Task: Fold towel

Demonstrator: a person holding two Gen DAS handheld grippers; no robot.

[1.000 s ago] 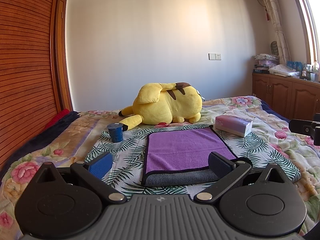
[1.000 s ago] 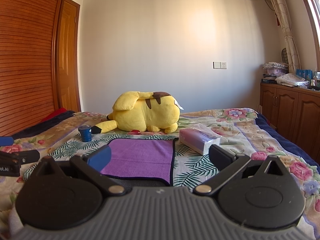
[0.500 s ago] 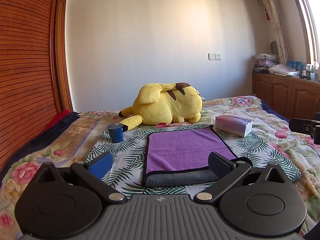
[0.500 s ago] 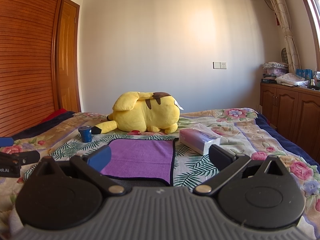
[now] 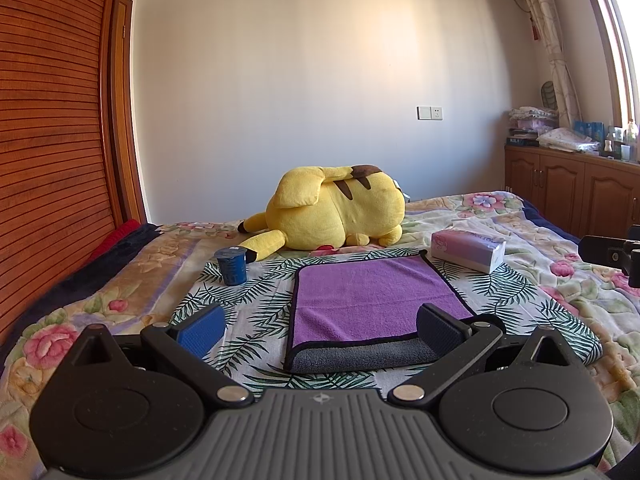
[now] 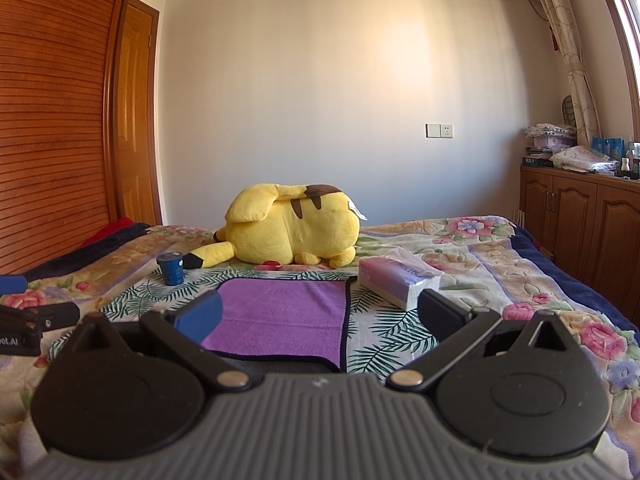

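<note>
A purple towel (image 5: 372,296) with a black edge lies flat on a palm-leaf cloth on the bed, its grey underside turned up in a strip along the near edge. It also shows in the right wrist view (image 6: 280,316). My left gripper (image 5: 320,326) is open and empty, just short of the towel's near edge. My right gripper (image 6: 320,314) is open and empty, near the towel's near right corner. The right gripper's body shows at the right edge of the left wrist view (image 5: 612,252).
A yellow plush toy (image 5: 336,214) lies behind the towel. A blue cup (image 5: 231,266) stands at the towel's far left. A pink tissue pack (image 5: 468,249) lies at its far right. Wooden cabinets (image 6: 580,216) stand to the right of the bed.
</note>
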